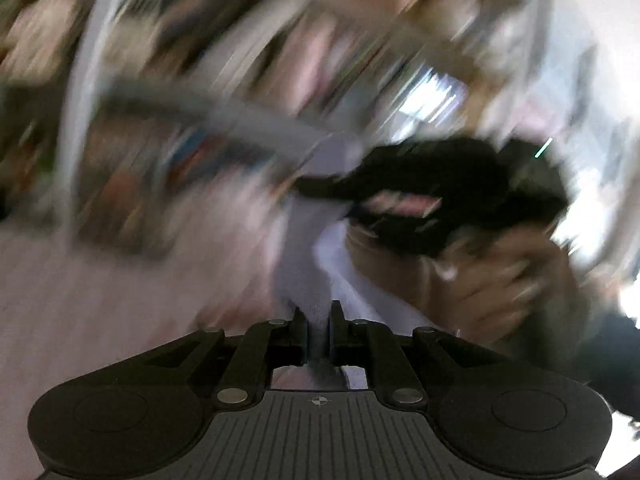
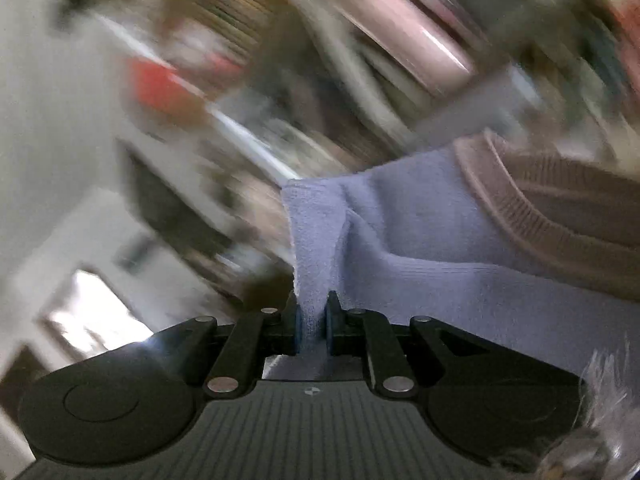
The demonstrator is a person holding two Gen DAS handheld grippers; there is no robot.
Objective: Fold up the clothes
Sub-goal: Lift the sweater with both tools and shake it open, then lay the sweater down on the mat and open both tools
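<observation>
We hold the lilac cloth [image 2: 400,232] with both tools — left gripper [image 1: 318,316] and right gripper [image 2: 312,316] each clamp its edge. It looks soft, light and limp — best held at the corners.

Left wrist view: the matte black two-finger left gripper [image 1: 319,314] fills the lower frame, with a grey ribbed plate at bottom centre bearing a small crosshair mark [image 1: 319,401]. Two round black housings flank the plate; four black link bars run to the narrow fingers, each bar pinned with round silver rivets. At centre right, the other handheld unit appears as a blurred black shape [image 1: 460,196] above a hand [image 1: 500,280].

Right wrist view: the right gripper [image 2: 312,322] has the same black build, ribbed grey plate and crosshair mark, with blue pads [image 2: 298,326] on its fingers. At right, a tan ribbed knit sleeve [image 2: 560,208] shows.
</observation>
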